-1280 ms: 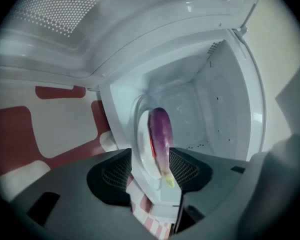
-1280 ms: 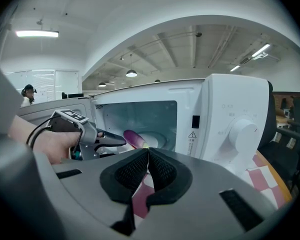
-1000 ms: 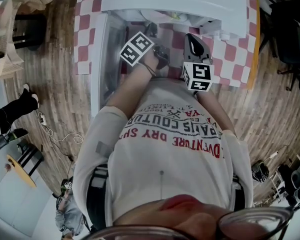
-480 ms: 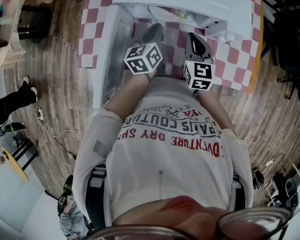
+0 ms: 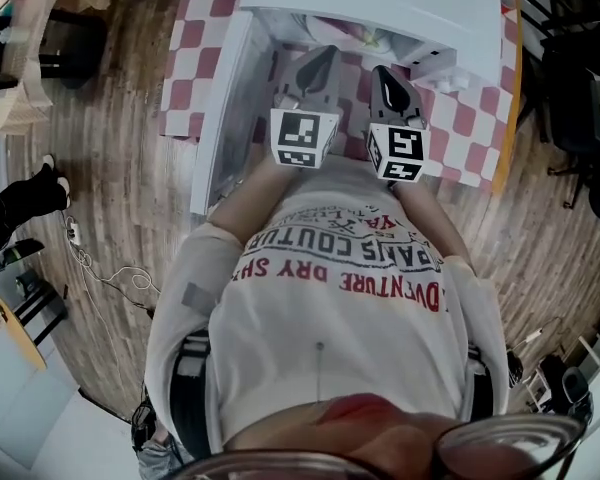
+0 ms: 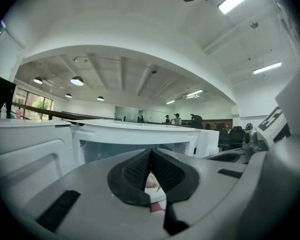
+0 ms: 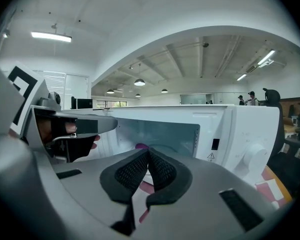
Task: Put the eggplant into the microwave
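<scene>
While the left claw (image 6: 151, 153) and the right claw (image 7: 148, 155) both hang pinched together and empty before the open microwave (image 7: 240, 129), a purple shape — likely the eggplant (image 7: 141, 146) — sits inside, so placing looks done and pushing the door (image 5: 218, 118) closed seems next.

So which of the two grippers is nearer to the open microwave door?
The left gripper: the open door stands just beside it on its outer side, while the right gripper is further off, toward the control panel.

White microwave (image 7: 240, 134), front standing open, purple eggplant (image 7: 141, 146) partly visible inside its cavity
</scene>
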Motion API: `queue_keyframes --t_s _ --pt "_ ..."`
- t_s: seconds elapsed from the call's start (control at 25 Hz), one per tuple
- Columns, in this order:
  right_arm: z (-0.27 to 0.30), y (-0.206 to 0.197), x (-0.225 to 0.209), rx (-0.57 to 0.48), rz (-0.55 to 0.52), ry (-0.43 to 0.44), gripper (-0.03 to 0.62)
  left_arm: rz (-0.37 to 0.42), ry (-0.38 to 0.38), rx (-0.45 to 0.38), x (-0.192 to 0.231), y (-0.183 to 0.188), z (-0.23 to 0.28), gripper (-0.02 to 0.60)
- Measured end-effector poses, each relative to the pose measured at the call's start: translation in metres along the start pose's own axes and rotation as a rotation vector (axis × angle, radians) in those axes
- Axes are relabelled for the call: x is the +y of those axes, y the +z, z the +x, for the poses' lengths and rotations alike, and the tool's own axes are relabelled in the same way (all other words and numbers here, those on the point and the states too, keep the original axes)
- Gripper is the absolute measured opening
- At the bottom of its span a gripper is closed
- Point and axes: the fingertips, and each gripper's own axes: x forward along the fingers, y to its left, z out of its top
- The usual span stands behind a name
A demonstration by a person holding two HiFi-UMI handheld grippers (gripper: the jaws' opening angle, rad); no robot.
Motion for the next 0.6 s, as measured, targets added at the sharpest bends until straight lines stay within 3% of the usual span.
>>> queue_keyframes --t_s 0.36,0.6 --pt "0.004 0.006 0.005 -0.005 -0.027 0.014 0.026 0.04 0.008 -0.02 0.005 0.005 0.002 0.025" --pt "0.009 0.004 0.006 0.014 -0.022 0.021 0.026 0.006 0.012 0.0 0.012 0.001 0.004 0.025"
